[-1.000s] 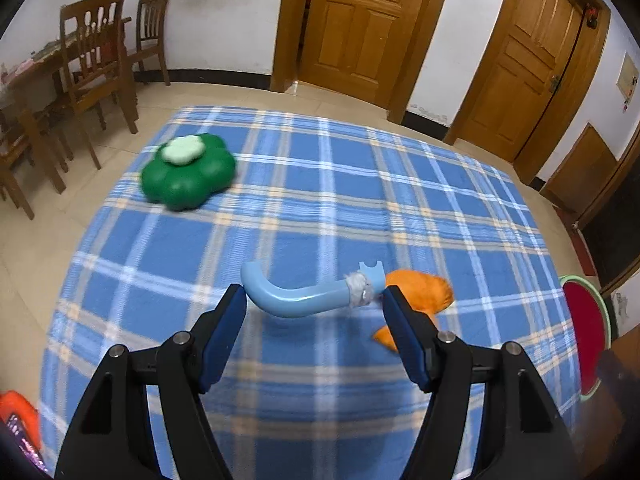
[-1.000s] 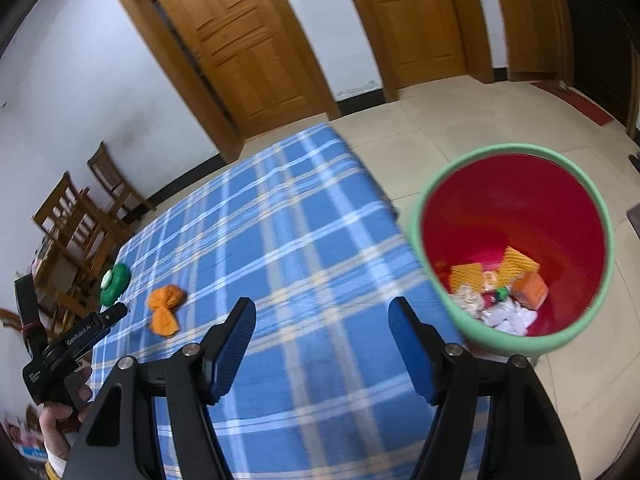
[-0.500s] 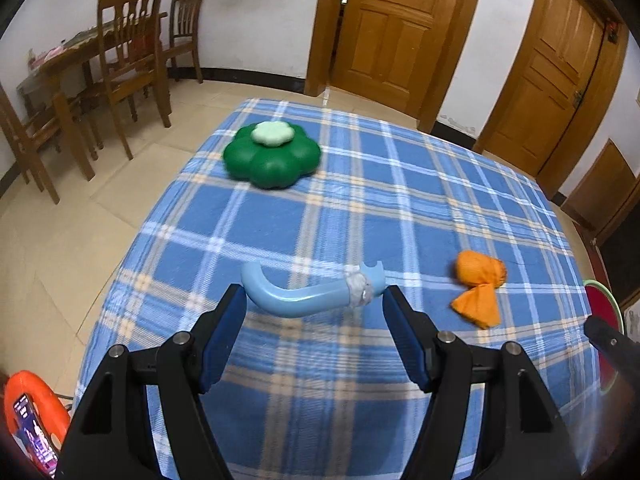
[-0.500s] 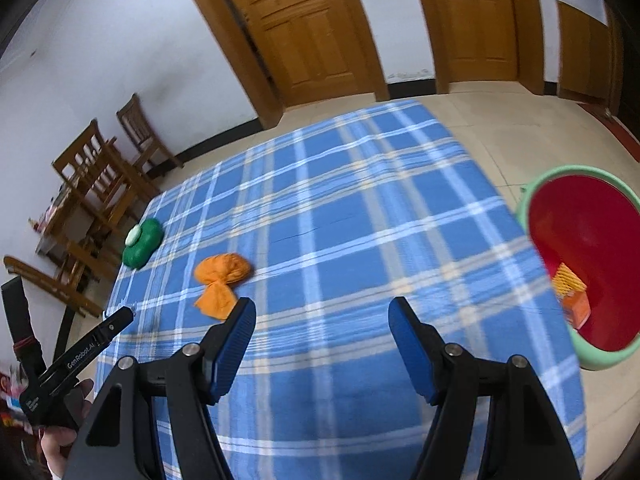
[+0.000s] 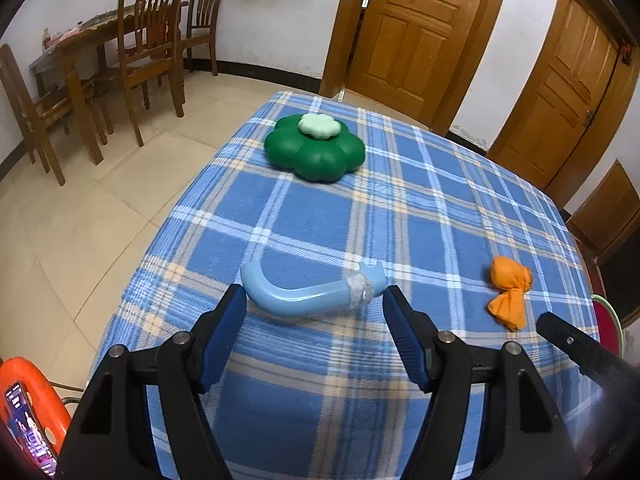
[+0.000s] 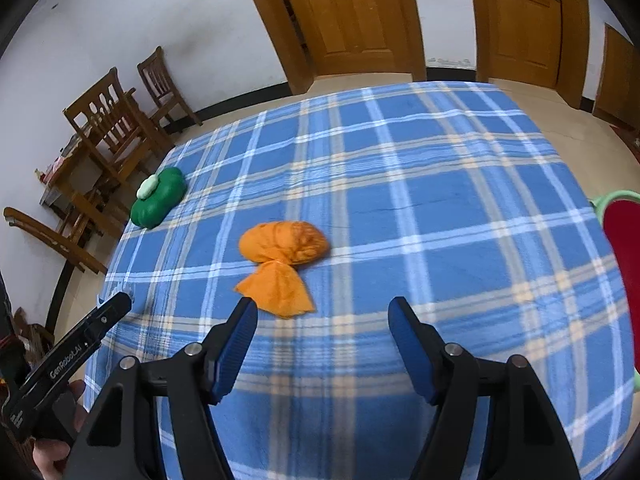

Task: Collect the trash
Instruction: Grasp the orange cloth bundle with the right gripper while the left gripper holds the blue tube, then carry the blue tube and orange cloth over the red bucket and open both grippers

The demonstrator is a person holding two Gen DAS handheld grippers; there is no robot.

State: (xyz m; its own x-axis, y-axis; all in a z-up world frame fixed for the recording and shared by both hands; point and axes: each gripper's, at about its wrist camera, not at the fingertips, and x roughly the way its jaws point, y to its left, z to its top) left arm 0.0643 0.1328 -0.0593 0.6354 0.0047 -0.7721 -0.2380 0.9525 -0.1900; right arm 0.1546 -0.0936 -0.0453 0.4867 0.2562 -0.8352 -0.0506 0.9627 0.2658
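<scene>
My left claw (image 5: 314,312) hangs over the near part of the desk (image 5: 420,208), its blue-padded fingers (image 5: 224,328) spread wide apart with nothing between them. Just beyond the tips lies a curved light-blue tube (image 5: 308,294) on the blue plaid cloth, one end hooked up to the left and the other wrapped in a band of clear tape. It sits in line with the gap of the claw, and I cannot tell whether the tips touch it. Further back, near the far left edge of the desk, rests a green flower-shaped box (image 5: 316,152) with a pale green flower on top.

My right claw (image 6: 320,320) is spread apart too and holds nothing. Directly ahead of it, a little to the left of centre, lies an orange crumpled bundle (image 6: 282,258), a rounded lump pinched into a flared tail that points toward the claw and ends just beside the left finger. In the left wrist view the same bundle sits to the right of the tube, well apart from it.

At the right edge of the desk, lower down, I see part of the red bin (image 6: 624,248) with its green rim. Wooden chairs (image 5: 148,60) stand by the wall on the left, and two wooden doors (image 6: 356,12) face me across the room.
</scene>
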